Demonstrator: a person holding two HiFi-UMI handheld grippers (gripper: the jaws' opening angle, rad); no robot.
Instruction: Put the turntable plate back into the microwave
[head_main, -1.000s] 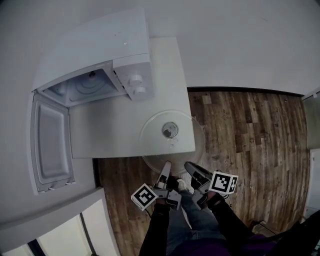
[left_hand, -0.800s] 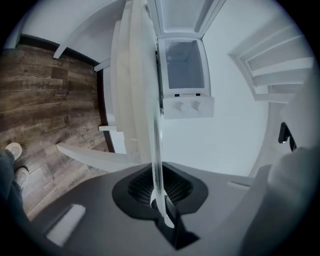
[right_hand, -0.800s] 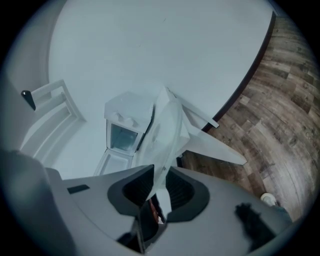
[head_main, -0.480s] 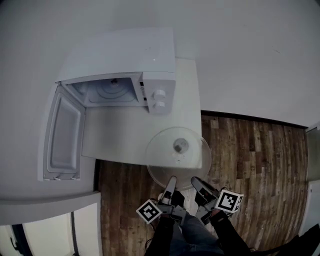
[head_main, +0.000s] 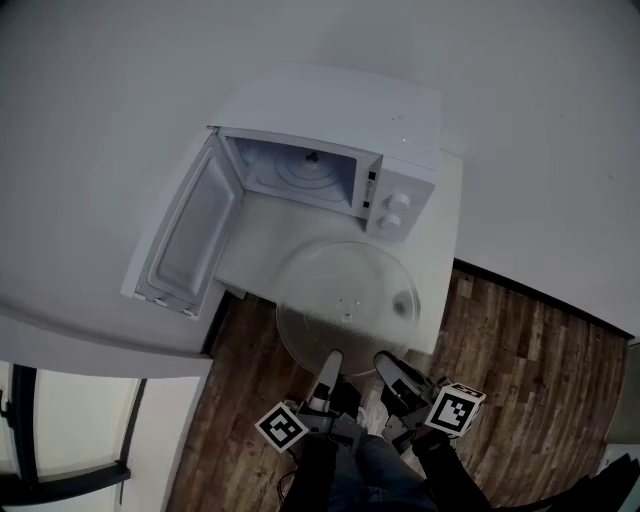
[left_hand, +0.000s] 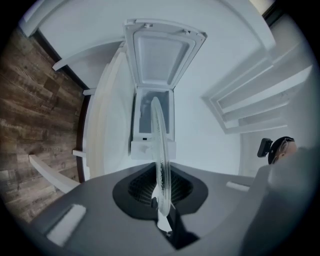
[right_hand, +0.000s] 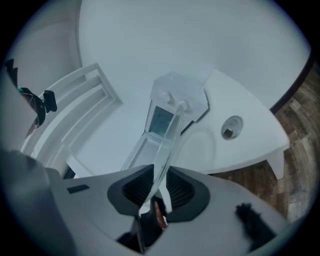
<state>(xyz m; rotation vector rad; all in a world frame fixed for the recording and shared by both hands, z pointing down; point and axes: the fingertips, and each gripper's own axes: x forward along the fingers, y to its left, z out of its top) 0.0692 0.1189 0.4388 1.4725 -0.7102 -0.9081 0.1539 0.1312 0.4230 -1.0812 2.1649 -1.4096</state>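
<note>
The clear glass turntable plate (head_main: 345, 305) hangs in the air over the front edge of the white counter (head_main: 250, 255), held by its near rim. My left gripper (head_main: 333, 356) is shut on the rim at the left and my right gripper (head_main: 386, 361) is shut on it at the right. In the left gripper view the plate (left_hand: 161, 145) stands edge-on between the pads of the left gripper (left_hand: 161, 192). The right gripper view shows the same plate (right_hand: 169, 145) pinched in the right gripper (right_hand: 157, 192). Beyond it stands the white microwave (head_main: 400, 140), its door (head_main: 185, 235) swung wide to the left and its cavity (head_main: 300, 170) bare.
A small round grey piece (head_main: 403, 303) lies on the counter at the right, seen through the plate. Two knobs (head_main: 394, 212) sit on the microwave's front panel. Wood floor (head_main: 530, 360) lies below the counter, and a white ledge (head_main: 90, 350) runs along the left.
Both grippers have lifted the plate off the counter, and it now looks larger and higher. The small grey piece, earlier under the plate's centre, now shows near its right edge.
</note>
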